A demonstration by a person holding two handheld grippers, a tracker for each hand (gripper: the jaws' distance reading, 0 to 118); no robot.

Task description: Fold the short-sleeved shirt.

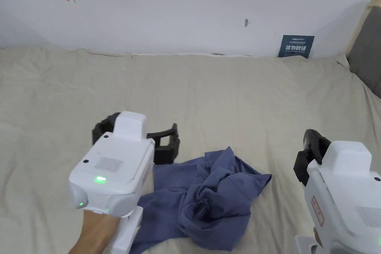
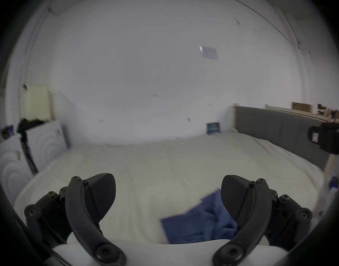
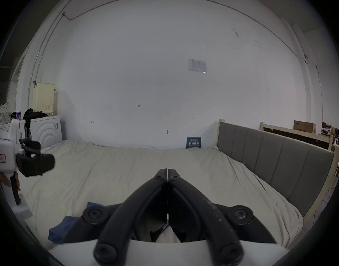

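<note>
Crumpled blue short-sleeved shirt lies in a heap on the near part of the beige bed sheet. Just left of it the left gripper hangs with jaws spread wide and nothing between them. Well off to the right, the right gripper has its jaws pressed together, seemingly on nothing.

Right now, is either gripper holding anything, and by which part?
Nothing is held. The left gripper is open, the right gripper shut on nothing; the crumpled blue short-sleeved shirt lies loose on the beige bedsheet.
</note>
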